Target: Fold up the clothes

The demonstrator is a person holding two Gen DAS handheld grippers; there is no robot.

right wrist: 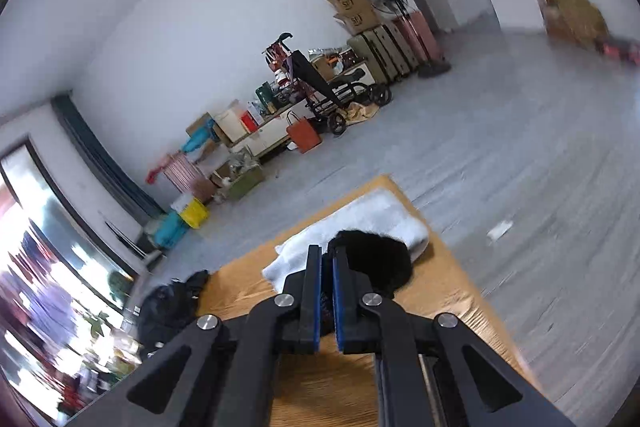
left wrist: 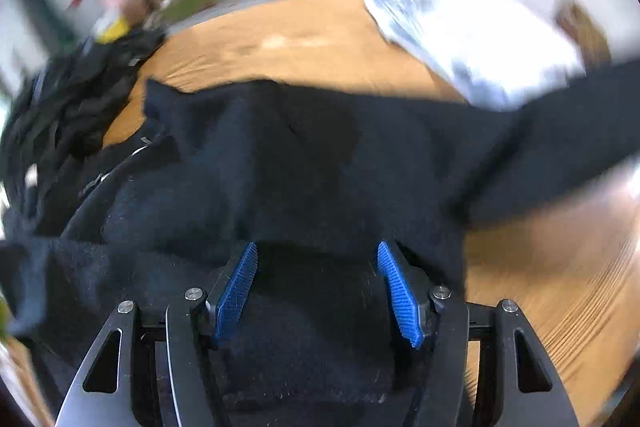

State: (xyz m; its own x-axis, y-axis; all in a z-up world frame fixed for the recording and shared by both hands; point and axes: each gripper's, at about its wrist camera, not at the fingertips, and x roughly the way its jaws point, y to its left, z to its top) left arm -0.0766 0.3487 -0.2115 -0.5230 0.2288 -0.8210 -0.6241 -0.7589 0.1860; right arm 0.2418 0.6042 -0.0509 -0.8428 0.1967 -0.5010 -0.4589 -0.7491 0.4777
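My left tongs [left wrist: 316, 255] stand wide apart over the dark garment [left wrist: 304, 163], which lies spread on the wooden surface [left wrist: 304, 35]; the blue pads [left wrist: 240, 287] do not press the cloth, though it lies under and between them. One part of the garment stretches up toward the right edge of the left view. My right tongs [right wrist: 327, 263] are closed narrow on a bunch of the same dark garment [right wrist: 380, 263], held above the surface [right wrist: 452, 291]. A white folded cloth [left wrist: 464, 31] lies at the far corner. A pile of dark clothes [left wrist: 68, 107] sits at the left side.
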